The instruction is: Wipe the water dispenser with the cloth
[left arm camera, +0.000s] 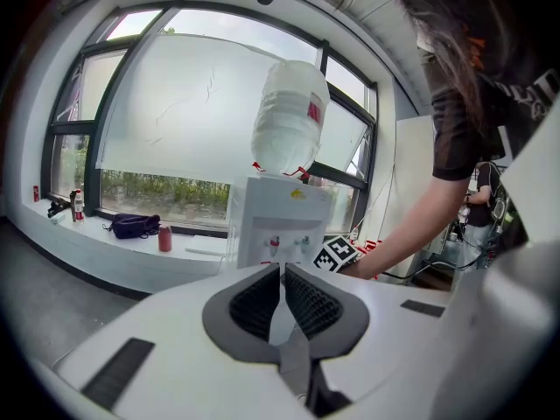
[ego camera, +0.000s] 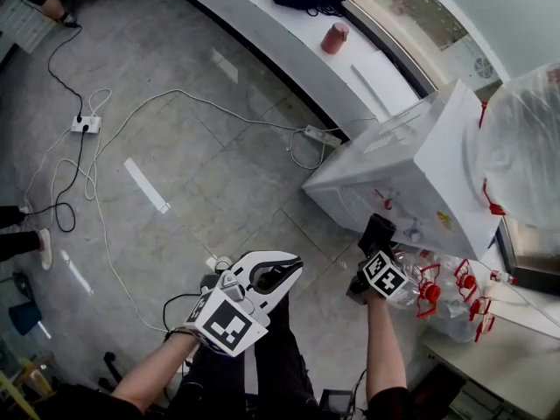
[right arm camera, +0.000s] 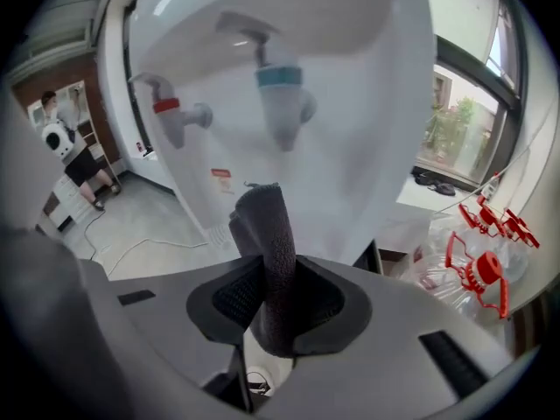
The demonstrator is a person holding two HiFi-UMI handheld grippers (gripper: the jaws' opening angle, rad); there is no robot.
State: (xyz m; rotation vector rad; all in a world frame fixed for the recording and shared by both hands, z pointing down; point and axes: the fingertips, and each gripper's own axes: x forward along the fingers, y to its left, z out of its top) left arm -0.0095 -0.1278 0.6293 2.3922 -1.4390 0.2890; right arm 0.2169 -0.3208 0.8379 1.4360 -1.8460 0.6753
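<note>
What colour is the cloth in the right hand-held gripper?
Dark grey. It shows best in the right gripper view, where the cloth sticks up between the jaws.

— What are we seeing along the left tongs (left arm camera: 283,269)?
— Their jaws are meeting, gripping nothing. Beyond them we are facing the white water dispenser (left arm camera: 282,221), its wrapped bottle (left arm camera: 290,116) standing on top.
— And beside it?
— An arm (left arm camera: 411,226) is reaching in behind a marker cube (left arm camera: 337,254). A red can (left arm camera: 164,239) and a dark bag (left arm camera: 134,226) are sitting on the surface (left arm camera: 87,245) under the window.
</note>
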